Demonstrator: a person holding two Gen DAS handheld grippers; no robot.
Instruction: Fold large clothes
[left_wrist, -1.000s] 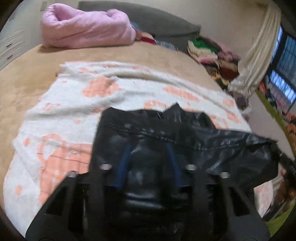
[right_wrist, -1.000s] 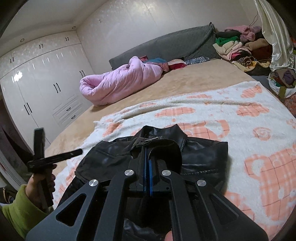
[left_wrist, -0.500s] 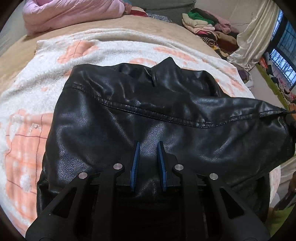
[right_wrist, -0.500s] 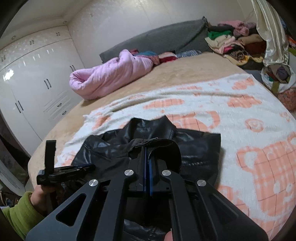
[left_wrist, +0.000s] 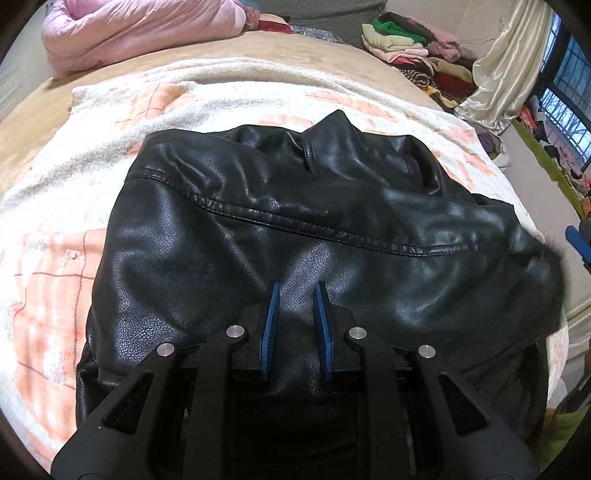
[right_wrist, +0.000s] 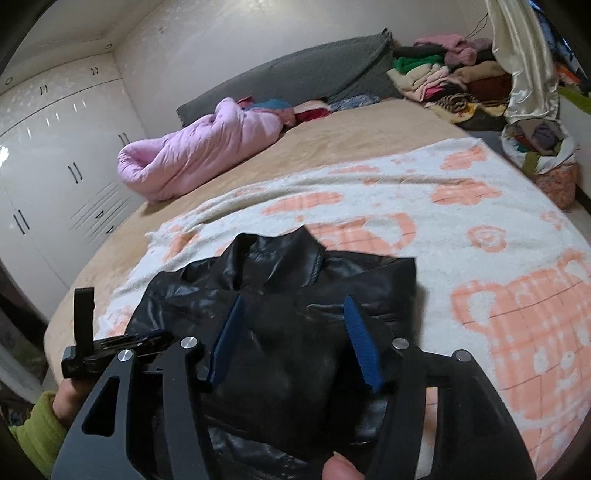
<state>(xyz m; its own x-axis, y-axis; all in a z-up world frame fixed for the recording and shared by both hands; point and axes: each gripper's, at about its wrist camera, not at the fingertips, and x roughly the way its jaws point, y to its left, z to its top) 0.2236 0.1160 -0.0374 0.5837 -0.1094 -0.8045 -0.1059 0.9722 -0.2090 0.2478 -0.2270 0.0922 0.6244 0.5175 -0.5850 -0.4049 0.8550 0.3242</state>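
A black leather jacket (left_wrist: 295, 229) lies folded on a white fleece blanket with peach bear prints (right_wrist: 480, 229), spread across a tan-covered bed (right_wrist: 351, 140); its collar (left_wrist: 332, 129) points away from the cameras toward the head of the bed. The left gripper (left_wrist: 295, 295) is angled down at the jacket's near half, its blue pads (left_wrist: 271, 317) drawn close together with leather filling the narrow gap; whether they pinch a fold cannot be told. From the right wrist view the same tool (right_wrist: 110, 343) sits at the jacket's left edge, held by a hand (right_wrist: 68, 402) in a yellow-green sleeve (right_wrist: 33, 432). The right gripper (right_wrist: 291, 306) hovers over the jacket's near right part, its jaws just sprung apart; a dark, blurred bulge of leather sits between the blue pads (right_wrist: 362, 343), which do not press on it. Beyond the jacket, toward the headboard, a rolled pink quilt (right_wrist: 199, 147) rests against a grey cushion (right_wrist: 295, 74). A heap of folded clothes (right_wrist: 443, 74) rises to the jacket's far right, beside a pale satin curtain (right_wrist: 524, 55). White wardrobe doors (right_wrist: 48, 166) line the wall left of the bed.
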